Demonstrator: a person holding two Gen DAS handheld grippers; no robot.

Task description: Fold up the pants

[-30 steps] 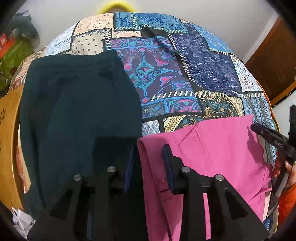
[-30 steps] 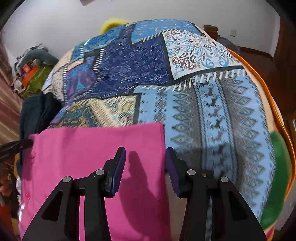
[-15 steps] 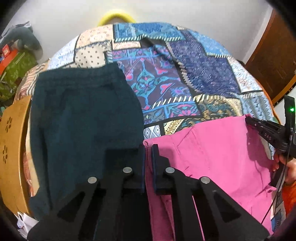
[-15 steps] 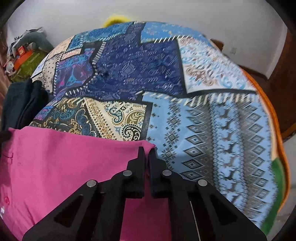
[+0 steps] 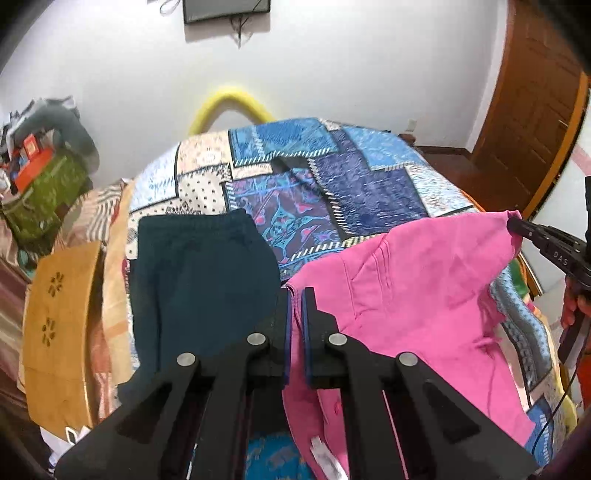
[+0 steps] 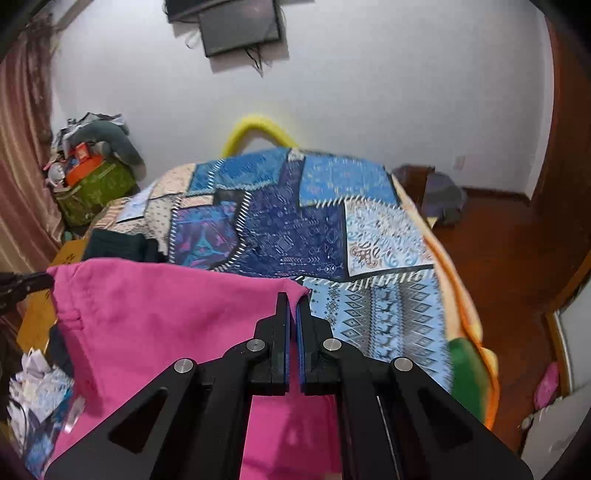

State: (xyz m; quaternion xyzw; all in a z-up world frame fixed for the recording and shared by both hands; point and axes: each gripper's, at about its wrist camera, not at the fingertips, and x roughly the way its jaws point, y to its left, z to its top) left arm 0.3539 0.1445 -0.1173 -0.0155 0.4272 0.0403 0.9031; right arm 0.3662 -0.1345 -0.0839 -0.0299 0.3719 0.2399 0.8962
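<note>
1. Left gripper: jaws closed tight on one corner of the pink pants, cloth pinched between the pads. Gripper points down at the bed.
2. Right gripper: jaws closed on the other corner of the pants, a pink tip sticks out past the pads.
3. Cross-check: in the left wrist view the right gripper shows at the right edge, clamping the far pink corner; fingers of the person's hand wrap its handle. In the right wrist view the left gripper shows at the left edge, on its corner.
4. Pants: the edge between the two grippers is held up off the bed and stretched, with the rest hanging down toward the cameras. Creases run along the cloth and a belt loop shows near the left corner.
5. Dark green pants lie flat on the bed, just left of the pink pair, waistband toward the wall.
6. The bed has a patchwork cover in blue, purple and cream.
7. A wooden board sits at the bed's left edge.
8. A green bag with clutter on top stands by the wall at left.
9. A yellow arc shows behind the far end of the bed.
10. A dark screen hangs on the wall above.
</note>
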